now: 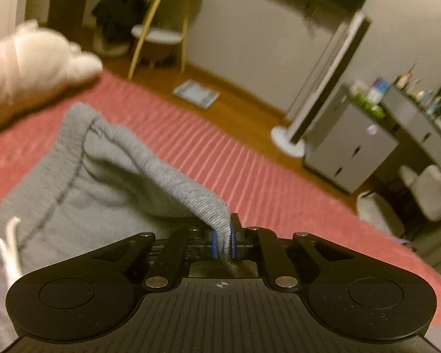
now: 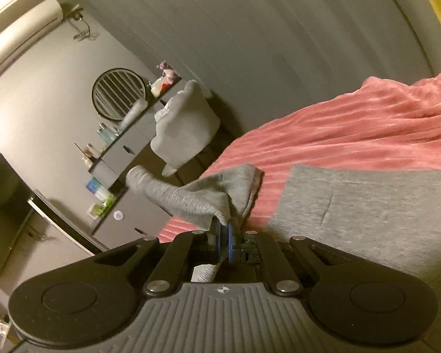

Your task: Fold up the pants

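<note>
Grey sweatpants (image 1: pixel 82 194) lie on a pink ribbed bedspread (image 1: pixel 220 153). My left gripper (image 1: pixel 224 239) is shut on the ribbed waistband (image 1: pixel 173 173), which rises from the bed into the jaws. A white drawstring (image 1: pixel 10 250) lies at the lower left. In the right wrist view my right gripper (image 2: pixel 224 239) is shut on a ribbed band (image 2: pixel 179 198) of the pants and holds it lifted, tilted above the bed. More grey pants fabric (image 2: pixel 367 214) lies flat to the right on the bedspread (image 2: pixel 352 135).
A cream plush toy (image 1: pixel 35 61) lies at the bed's far left. Beyond the bed edge are a wooden floor (image 1: pixel 238 88), a stool (image 1: pixel 158 35), a standing mirror (image 1: pixel 323 88) and grey cabinets (image 1: pixel 350 147). A grey armchair (image 2: pixel 185 126) stands near the cabinets.
</note>
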